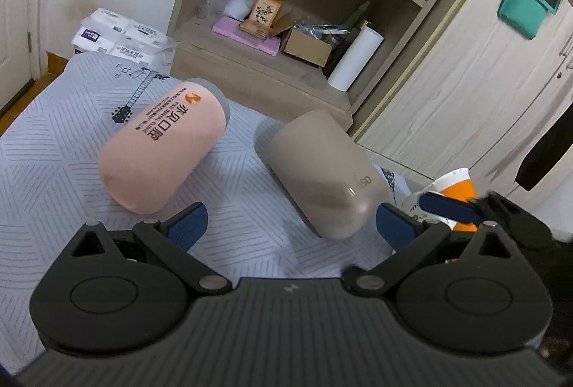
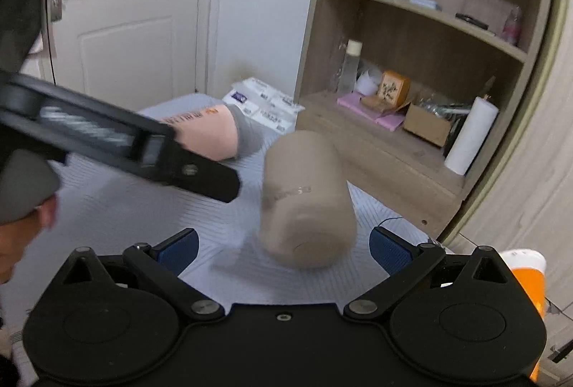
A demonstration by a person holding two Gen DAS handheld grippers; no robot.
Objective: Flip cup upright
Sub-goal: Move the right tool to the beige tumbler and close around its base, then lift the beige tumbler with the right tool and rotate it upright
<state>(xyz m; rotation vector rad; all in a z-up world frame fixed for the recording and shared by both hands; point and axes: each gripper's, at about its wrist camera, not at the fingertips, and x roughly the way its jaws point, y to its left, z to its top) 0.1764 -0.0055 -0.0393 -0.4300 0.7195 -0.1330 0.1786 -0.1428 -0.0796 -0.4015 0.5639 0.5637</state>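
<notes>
A beige cup lies on its side on the patterned cloth, its base toward me; it also shows in the right wrist view. A pink cup with dark lettering lies on its side to its left, partly hidden in the right wrist view. My left gripper is open and empty, just short of both cups. My right gripper is open, with the beige cup's base between its blue pads, apart from them. The left gripper's body crosses the right wrist view.
An orange and white paper cup stands at the cloth's right edge; it also shows in the right wrist view. A wooden shelf unit with bottles, boxes and a paper roll stands behind. Tissue packs lie at the back left.
</notes>
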